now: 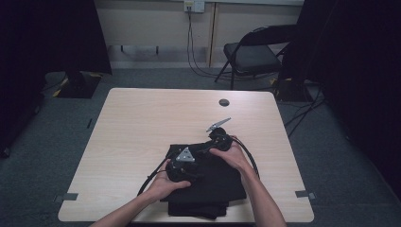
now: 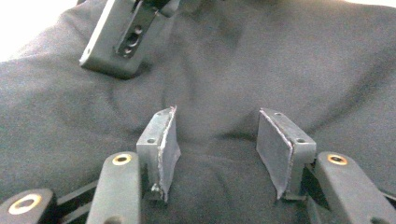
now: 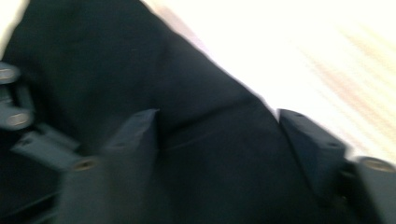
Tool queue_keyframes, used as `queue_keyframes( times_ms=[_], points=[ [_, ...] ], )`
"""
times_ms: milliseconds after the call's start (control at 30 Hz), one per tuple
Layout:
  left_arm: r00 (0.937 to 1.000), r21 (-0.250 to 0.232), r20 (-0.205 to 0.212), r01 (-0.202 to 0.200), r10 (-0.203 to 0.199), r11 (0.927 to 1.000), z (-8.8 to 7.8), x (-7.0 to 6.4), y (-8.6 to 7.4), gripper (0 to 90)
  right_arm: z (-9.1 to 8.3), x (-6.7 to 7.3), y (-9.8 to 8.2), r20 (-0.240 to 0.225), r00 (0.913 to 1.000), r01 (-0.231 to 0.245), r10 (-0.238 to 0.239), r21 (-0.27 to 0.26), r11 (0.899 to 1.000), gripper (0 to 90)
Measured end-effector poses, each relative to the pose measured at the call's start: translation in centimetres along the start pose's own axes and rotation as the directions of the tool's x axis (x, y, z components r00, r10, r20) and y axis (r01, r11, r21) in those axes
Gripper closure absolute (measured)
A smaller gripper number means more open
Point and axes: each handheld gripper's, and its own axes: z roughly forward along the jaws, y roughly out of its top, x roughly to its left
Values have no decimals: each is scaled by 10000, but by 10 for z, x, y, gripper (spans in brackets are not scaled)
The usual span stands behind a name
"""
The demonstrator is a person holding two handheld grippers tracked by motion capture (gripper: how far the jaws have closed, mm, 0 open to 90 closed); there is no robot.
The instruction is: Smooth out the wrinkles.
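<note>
— Found black cloth (image 1: 208,184) folded at table's (image 1: 142,123) near edge. Left gripper (image 2: 217,154) spread above fabric, gripping nothing.
— Right gripper (image 3: 219,144) likewise apart over cloth's edge, empty. Best lowered first, pinched around one layer only.

Folded cloth (image 1: 208,182) laid on bench (image 1: 142,123), at near edge, right of centre. Left gripper (image 1: 182,163) held over cloth's left part; right gripper (image 1: 218,139) held at cloth's far edge, right of and behind left one. Both hands placed on cloth, one at each gripper. In left gripper view, cloth (image 2: 243,79) seen between and beyond jaws, right gripper's jaw ahead at upper left. Round grommet (image 1: 224,102) set in bench beyond cloth. Chair (image 1: 253,54) stood on floor behind bench, to right.
</note>
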Motion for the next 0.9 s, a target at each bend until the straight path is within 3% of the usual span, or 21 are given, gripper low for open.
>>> queue_keyframes(
  times_ms=[100,333,500,733,800,867,900],
  points=[
    [10000,-93,-39,-47,47,9999,0,-1,-1,481,-3,-2,-2,-262,9995,-197,198,46,9998,424],
    [10000,-157,-2,-11,11,9999,0,0,-2,481,-10,-1,-3,-819,9965,-155,172,209,9997,603],
    [9999,-184,-120,-16,14,9998,0,-1,-2,492,-14,5,-3,-856,9962,160,-129,363,9992,725],
    [9995,-312,-302,35,-44,9995,0,0,-4,553,-26,16,-3,-538,9977,394,-411,-338,9987,802],
    [9987,-321,-513,-27,11,9995,0,2,-3,553,-29,18,-1,-494,9977,437,-468,-628,9971,807],
    [9973,-356,-701,181,-205,9992,0,8,-2,553,-31,22,3,-468,9977,457,-496,-817,9956,809],
    [9943,-385,-1038,195,-234,9991,-1,10,-2,553,-31,23,5,-423,9976,501,-540,-892,9948,810]
  ],
)
